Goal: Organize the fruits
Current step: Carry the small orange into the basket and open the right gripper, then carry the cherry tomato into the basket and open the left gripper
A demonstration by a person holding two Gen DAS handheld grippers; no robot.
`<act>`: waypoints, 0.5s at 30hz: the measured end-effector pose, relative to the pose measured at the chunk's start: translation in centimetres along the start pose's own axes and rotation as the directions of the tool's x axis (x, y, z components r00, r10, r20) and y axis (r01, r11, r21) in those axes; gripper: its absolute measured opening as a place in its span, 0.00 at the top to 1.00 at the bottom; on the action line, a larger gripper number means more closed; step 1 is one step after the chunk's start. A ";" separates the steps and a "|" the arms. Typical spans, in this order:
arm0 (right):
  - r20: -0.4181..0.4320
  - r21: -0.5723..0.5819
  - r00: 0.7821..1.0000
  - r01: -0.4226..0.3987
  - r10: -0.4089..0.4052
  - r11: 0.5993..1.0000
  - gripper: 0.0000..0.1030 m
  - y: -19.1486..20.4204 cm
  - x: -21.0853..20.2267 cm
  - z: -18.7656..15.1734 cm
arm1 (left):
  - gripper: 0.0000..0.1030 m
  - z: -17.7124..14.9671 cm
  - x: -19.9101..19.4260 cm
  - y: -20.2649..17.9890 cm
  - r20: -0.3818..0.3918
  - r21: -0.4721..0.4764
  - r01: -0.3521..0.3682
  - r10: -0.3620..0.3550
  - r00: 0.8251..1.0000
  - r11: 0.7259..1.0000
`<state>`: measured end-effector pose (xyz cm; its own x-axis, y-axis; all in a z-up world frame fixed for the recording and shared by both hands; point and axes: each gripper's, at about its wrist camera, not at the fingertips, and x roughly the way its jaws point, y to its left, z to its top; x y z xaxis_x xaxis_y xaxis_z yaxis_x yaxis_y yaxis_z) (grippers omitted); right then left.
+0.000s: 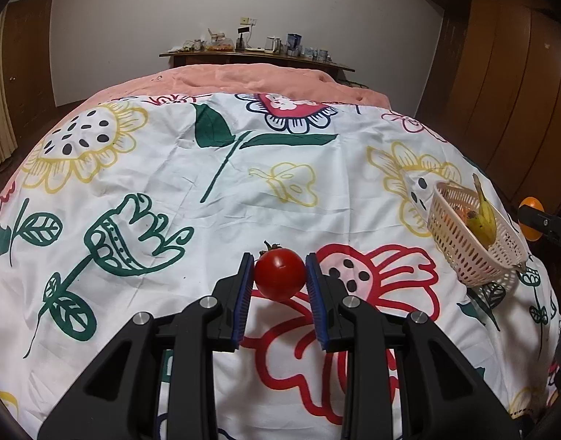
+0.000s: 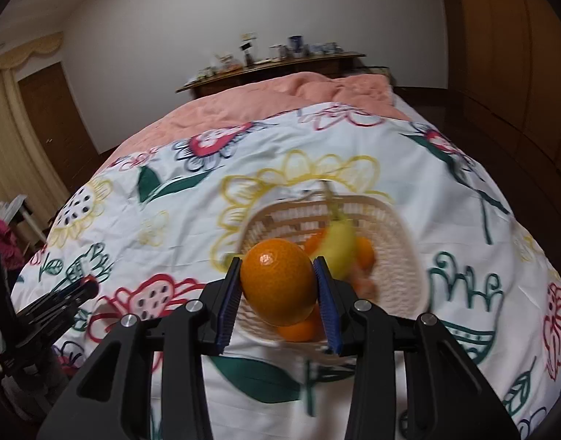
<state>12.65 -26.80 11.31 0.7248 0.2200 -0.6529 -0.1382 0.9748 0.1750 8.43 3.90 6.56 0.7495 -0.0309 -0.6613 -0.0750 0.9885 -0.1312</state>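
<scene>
No brand, label or writing could be read anywhere; the small items on the wooden shelf (image 1: 256, 59) at the top centre were too small to make out.

In the left wrist view the left gripper (image 1: 279, 269) was closed on a red tomato (image 1: 279, 274), its blue pads pressing both sides, at lower centre over the flowered bedspread (image 1: 152, 168). The spread lay bare across the left and middle of the frame. At the right edge a cream basket (image 1: 474, 253) sat near the spread's border, with bananas (image 1: 483, 220) leaning in it.

In the right wrist view the right gripper (image 2: 278, 280) clamped an orange (image 2: 278, 280) at centre, in front of the blurred basket (image 2: 397, 256). Inside lay a banana (image 2: 340, 247) and other oranges (image 2: 298, 330). The left gripper's tip (image 2: 86, 288) showed at the left edge, well apart from the basket. A pink blanket (image 2: 265, 102) covered the upper part of the bed.
</scene>
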 end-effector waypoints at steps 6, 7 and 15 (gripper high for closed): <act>-0.010 0.065 0.999 0.042 -0.041 0.997 0.62 -3.2 0.4 -0.6 | 0.71 0.2 -0.1 -1.3 -0.006 0.029 0.003 -0.002 1.000 1.000; -0.015 0.070 0.999 0.042 -0.041 0.997 0.61 -3.4 0.6 -0.7 | 0.71 0.2 -0.1 -1.6 -0.007 0.035 0.003 -0.003 1.000 0.999; 0.006 0.118 1.000 0.016 -0.017 0.993 0.57 -5.0 0.3 -1.3 | 0.71 0.8 -0.5 -4.3 -0.013 0.083 0.028 -0.027 1.000 0.996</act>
<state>12.74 -31.55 9.29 0.7312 0.2032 -0.6512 -0.0458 0.9671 0.2504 8.87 -0.20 8.00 0.7428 -0.0596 -0.6669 0.0010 0.9961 -0.0880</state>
